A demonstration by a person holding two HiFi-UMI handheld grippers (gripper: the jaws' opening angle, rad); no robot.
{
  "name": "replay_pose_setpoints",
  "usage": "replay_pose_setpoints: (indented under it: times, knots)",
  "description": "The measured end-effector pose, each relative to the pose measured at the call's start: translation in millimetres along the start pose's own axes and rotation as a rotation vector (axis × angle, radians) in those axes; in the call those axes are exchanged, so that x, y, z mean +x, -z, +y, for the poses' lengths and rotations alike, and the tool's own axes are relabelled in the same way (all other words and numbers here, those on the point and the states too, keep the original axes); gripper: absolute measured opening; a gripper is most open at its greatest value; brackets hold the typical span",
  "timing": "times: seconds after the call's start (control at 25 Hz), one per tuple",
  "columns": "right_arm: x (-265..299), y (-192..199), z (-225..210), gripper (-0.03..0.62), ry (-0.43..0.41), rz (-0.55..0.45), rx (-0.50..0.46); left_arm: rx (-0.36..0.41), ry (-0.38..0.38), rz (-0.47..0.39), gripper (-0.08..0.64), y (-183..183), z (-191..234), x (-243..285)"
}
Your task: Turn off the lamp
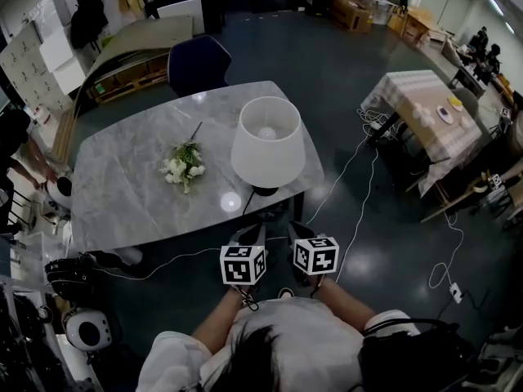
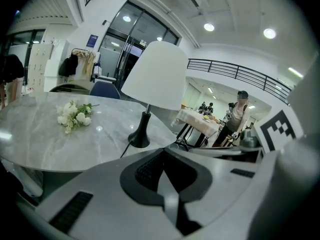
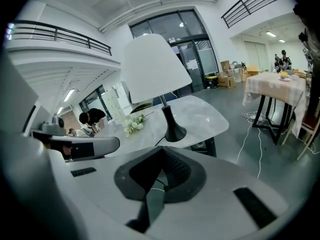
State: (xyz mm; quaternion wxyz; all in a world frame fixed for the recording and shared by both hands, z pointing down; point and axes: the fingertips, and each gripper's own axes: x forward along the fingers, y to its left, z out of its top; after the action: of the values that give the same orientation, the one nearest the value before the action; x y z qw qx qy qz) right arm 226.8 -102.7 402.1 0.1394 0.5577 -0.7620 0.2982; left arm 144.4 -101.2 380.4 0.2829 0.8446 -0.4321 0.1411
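A big open hall with a dark floor surrounds a grey marbled table (image 1: 122,194), and the lamp (image 1: 267,141) stands on it near the edge closest to me. It is upright, with a white shade over a black base (image 2: 139,139). A bunch of white flowers (image 1: 184,168) lies just to its left. I'm holding the left gripper (image 1: 249,237) and the right gripper (image 1: 296,229) side by side close to my body, short of the table edge. Both pairs of jaws are pressed together with nothing between them. I see no clear glow from the shade, so I can't say whether the lamp is lit or already dark; the scene fits either. No view shows a switch. A dark cord (image 2: 123,151) leaves the base toward the near edge, so I judge a switch may sit along it or low on the stem. If one is to be pressed, closed jaws make a good blunt tip. I'd push gently and straight, since the tall shade on that small base could tip, and keep the other claw clear of the shade.
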Motion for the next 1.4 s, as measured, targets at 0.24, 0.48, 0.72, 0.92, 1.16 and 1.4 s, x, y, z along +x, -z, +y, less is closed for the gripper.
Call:
replay_pose_setpoints:
  times: [0.24,0.48,0.72,0.92,1.16,1.4]
  knots:
    - [-4,5,1,0.0,0.006,-0.001,0.016,-0.016,0.0,0.006,0.009,6,3,-2]
    - [-13,12,4,-0.001,0.026,0.003,0.039,-0.004,0.013,0.029,0.008,8,5,-3]
    - [-25,21,-1,-0.002,0.06,-0.009,0.092,0.026,0.046,0.06,0.008,16,-1,3]
    - [-30,26,-4,-0.002,0.086,0.001,0.08,0.041,0.069,0.079,0.008,21,-9,6]
    - [-32,29,-1,-0.002,0.092,0.011,0.059,0.032,0.06,0.086,0.008,27,-7,3]
    - [-29,25,2,-0.002,0.095,0.019,0.031,0.02,0.041,0.082,0.008,26,-2,2]
